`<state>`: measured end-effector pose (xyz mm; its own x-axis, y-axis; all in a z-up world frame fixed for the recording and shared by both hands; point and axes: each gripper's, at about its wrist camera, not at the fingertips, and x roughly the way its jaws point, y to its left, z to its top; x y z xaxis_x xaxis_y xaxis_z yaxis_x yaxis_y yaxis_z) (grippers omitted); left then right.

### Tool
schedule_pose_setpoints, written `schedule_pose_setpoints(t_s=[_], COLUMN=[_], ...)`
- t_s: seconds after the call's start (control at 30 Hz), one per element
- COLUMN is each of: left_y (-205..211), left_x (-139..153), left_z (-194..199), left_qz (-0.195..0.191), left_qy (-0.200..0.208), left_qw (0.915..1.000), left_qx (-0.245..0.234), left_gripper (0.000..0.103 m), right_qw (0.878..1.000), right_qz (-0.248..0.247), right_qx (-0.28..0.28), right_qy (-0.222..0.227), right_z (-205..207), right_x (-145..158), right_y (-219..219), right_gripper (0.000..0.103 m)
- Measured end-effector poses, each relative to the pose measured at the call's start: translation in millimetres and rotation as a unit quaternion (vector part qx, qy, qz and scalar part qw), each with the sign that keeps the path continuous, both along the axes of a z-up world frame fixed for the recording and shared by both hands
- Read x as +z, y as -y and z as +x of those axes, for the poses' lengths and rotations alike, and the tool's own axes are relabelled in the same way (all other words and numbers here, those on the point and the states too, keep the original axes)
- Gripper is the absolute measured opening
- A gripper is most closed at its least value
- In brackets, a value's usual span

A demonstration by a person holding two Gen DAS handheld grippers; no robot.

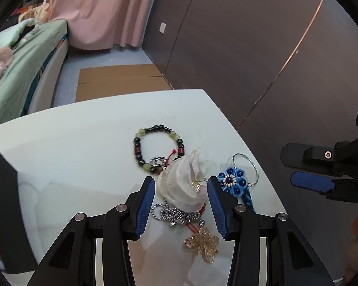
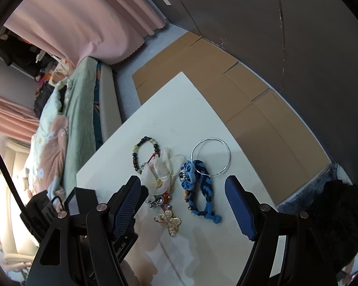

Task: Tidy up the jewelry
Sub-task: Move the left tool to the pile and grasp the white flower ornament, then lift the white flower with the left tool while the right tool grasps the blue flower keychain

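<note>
Now both claws hang released over the jewelry heap near the edge of the white desk (image 1: 83, 143). The left claw (image 1: 181, 190) straddles the cream fabric flower (image 1: 186, 181) without pressing it; the right claw (image 2: 182, 190) frames the blue braided bracelet (image 2: 200, 190). To do this step well, I judge each claw should close on one piece only, because the twisted metal chain (image 1: 171, 214), gold filigree butterfly (image 1: 202, 245) and red cord look tangled. The beaded bracelet (image 1: 155, 147) is round and glossy; the thin wire hoop (image 2: 211, 157) may slip.
</note>
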<state>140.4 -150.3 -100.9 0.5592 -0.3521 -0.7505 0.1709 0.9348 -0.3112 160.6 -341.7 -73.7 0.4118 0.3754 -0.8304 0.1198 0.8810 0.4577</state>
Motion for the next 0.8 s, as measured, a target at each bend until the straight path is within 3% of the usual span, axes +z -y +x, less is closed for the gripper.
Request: schedule_pose_setpoints(t_s=[0.2,0.3,0.4,0.8], left_y=[10,12,9,-16], left_x=[-8,-9,-7,28], left_z=[3,2,-1,-19], left_qz=[0.019,0.029,0.032,0.012], left_qy=[-0.003,-0.002,0.003,0.044], left_qw=[0.9998,0.9995,0.9994,0.9988], left_qx=[-0.006,-0.009,-0.009,0.014], left_gripper=[0.047,0.012,0.005,0.005], right_qw=[1.000,1.000,1.000,1.000], right_qz=[-0.005,-0.007,-0.009,-0.003], right_qx=[-0.001,0.000,0.002,0.017], right_qy=[-0.011,-0.012,-0.012,-0.022], right_z=[4,4,3,0], right_x=[-5,-5,-5,-13], right_y=[1,1,0,-3], right_gripper=[0.074,0.074,0.074,0.074])
